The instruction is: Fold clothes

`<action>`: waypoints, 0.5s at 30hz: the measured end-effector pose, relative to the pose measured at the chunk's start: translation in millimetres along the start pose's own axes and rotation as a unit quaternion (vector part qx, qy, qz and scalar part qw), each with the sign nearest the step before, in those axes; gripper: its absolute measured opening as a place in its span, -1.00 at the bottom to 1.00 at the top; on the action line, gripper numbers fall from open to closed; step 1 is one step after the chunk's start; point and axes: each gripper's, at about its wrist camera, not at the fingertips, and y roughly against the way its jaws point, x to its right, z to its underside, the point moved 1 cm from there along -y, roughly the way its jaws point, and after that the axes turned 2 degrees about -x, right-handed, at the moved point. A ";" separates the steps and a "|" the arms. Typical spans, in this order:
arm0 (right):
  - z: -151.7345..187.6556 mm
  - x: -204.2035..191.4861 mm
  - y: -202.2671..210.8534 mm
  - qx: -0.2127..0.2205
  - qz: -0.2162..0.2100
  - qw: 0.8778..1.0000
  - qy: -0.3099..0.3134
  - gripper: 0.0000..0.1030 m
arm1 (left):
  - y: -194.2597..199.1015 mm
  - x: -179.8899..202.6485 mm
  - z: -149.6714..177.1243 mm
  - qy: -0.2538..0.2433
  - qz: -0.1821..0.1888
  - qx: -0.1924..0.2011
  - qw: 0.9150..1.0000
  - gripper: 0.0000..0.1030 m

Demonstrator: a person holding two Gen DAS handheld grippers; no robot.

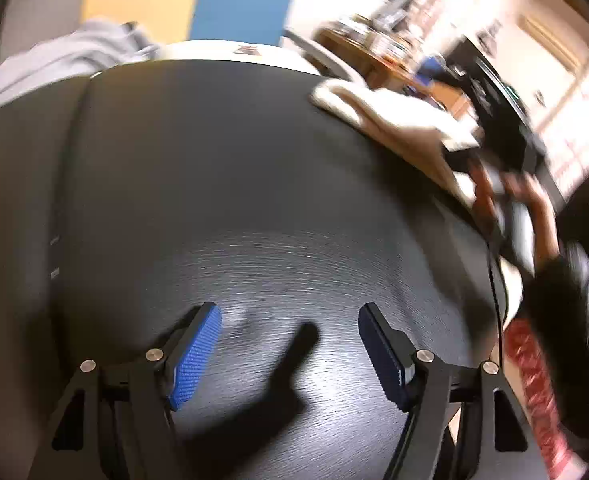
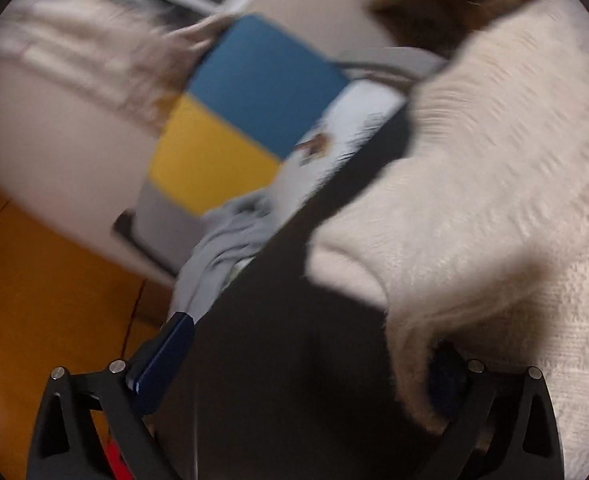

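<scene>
The left tongs [image 1: 290, 344] stand wide apart with nothing between them, over the bare dark tabletop [image 1: 222, 168]. The cream sweater [image 1: 390, 120] lies far ahead of them and off to the right, at the tabletop's edge. It stretches long from near to far.

The right tongs [image 2: 306, 360] are much nearer to it. They are wide apart too. The cream sweater [image 2: 494, 208] lies just ahead and to their right, and its fluffy edge hangs over the right finger, so I cannot tell if that pad touches it. The right hand looks best placed to grab it.

A gray shirt [image 2: 230, 236] lies bunched ahead of the left finger. Both pictures are blurry, and the sweater is cut off at the side.
</scene>
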 end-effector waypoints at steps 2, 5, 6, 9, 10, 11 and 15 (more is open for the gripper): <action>22.5 -25.7 -1.6 -0.014 0.016 0.999 0.034 1.00 | 8.0 -13.5 -2.4 0.019 -0.010 0.007 1.000 0.38; 77.3 -56.8 10.3 -0.015 0.088 0.988 0.125 1.00 | 18.1 -19.2 -9.6 0.019 -0.030 0.018 0.999 0.36; 92.9 -64.7 14.8 -0.011 0.106 0.984 0.145 1.00 | 22.0 -15.8 -15.9 0.012 -0.026 0.023 0.999 0.36; 127.5 -71.1 42.2 0.013 0.123 0.981 0.151 1.00 | 31.9 9.9 -40.7 -0.030 -0.006 0.038 0.999 0.36; 137.2 -67.4 57.4 0.023 0.122 0.982 0.143 1.00 | 30.4 22.8 -51.3 -0.047 0.001 0.040 0.998 0.36; 147.3 -57.7 78.1 0.032 0.120 0.984 0.131 1.00 | 27.3 37.8 -61.5 -0.065 0.009 0.040 0.997 0.37; 184.5 -24.2 140.0 0.049 0.135 0.984 0.101 1.00 | 11.0 127.8 -98.2 -0.157 0.051 0.030 0.986 0.39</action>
